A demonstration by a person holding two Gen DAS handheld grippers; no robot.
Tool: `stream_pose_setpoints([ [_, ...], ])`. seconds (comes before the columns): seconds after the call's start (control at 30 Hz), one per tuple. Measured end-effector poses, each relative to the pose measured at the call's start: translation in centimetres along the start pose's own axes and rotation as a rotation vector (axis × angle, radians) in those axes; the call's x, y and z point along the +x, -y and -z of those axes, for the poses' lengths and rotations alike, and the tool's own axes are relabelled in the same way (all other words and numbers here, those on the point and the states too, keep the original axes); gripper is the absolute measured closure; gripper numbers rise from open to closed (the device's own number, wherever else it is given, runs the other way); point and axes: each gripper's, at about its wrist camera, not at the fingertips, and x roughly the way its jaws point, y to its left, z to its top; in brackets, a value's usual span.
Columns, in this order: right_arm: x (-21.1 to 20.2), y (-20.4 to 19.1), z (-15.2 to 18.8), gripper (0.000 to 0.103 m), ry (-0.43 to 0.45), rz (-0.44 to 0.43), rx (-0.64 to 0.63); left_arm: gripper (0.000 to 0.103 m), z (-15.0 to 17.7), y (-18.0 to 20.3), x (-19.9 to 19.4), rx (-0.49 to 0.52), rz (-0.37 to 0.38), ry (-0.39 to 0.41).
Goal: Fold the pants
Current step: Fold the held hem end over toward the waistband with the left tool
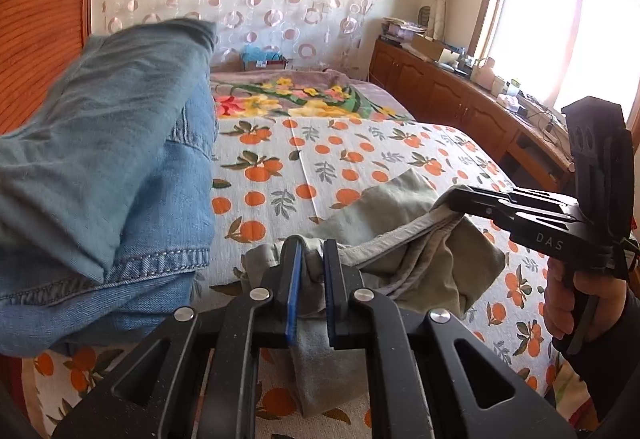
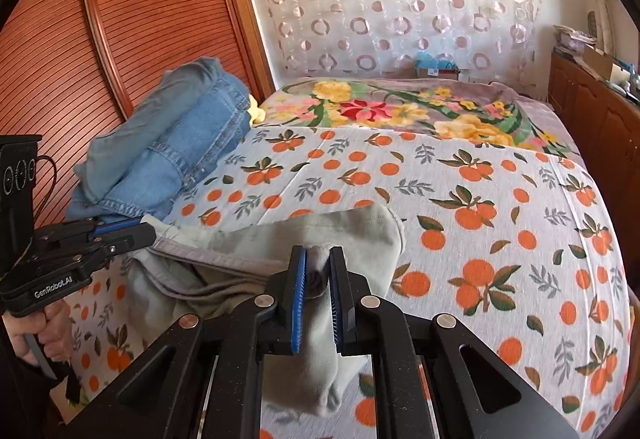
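Grey-green pants (image 1: 400, 243) lie bunched near the front edge of the bed; they also show in the right wrist view (image 2: 320, 235). My left gripper (image 1: 312, 251) is shut on a bunched edge of the pants; it shows from the side in the right wrist view (image 2: 146, 231). My right gripper (image 2: 318, 259) is shut on another bunched part of the pants; in the left wrist view it (image 1: 452, 201) reaches in from the right, pinching the hem. The cloth hangs slack between the two grippers, lifted a little off the bed.
A pile of blue denim clothes (image 2: 172, 147) sits on the left of the bed, by the wooden louvred wardrobe (image 2: 100, 39). The orange-print sheet (image 2: 500, 207) covers the bed, a floral blanket (image 2: 400, 107) behind. Wooden cabinets (image 1: 460, 99) with clutter run along the right under the window.
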Motion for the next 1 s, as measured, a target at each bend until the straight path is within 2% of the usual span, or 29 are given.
stream_pose_setpoints([
  [0.07, -0.2, 0.0, 0.0, 0.089, 0.004, -0.012, 0.010, 0.090, 0.2, -0.2, -0.1, -0.013, 0.008, -0.005],
  [0.17, -1.1, -0.3, 0.4, 0.084, 0.027, 0.006, -0.014, 0.081, 0.4, -0.3, -0.9, -0.023, -0.006, 0.004],
  [0.23, -1.6, -0.3, 0.6, 0.080, 0.032, 0.017, -0.027, 0.069, 0.4, -0.2, -1.5, -0.023, -0.011, 0.021],
  [0.27, -1.8, -0.4, 0.8, 0.080, 0.031, 0.020, -0.034, 0.068, 0.5, -0.2, -2.0, -0.027, -0.009, 0.031],
  [0.4, -2.3, -0.3, 1.4, 0.079, 0.033, 0.033, -0.049, 0.067, 1.2, 0.0, -2.7, -0.029, 0.009, 0.032],
  [0.63, -0.9, -0.1, 1.9, 0.066, -0.024, 0.038, -0.090, 0.067, 2.2, 0.1, -0.2, -0.006, 0.008, -0.032],
  [0.83, 1.1, 0.3, 0.4, 0.064, -0.051, 0.050, -0.132, 0.067, 1.5, 0.2, 2.3, 0.017, -0.005, -0.078],
  [1.0, 2.0, 1.0, -0.6, 0.065, -0.064, 0.005, -0.120, 0.067, 0.5, 0.0, 3.4, 0.034, -0.030, -0.079],
])
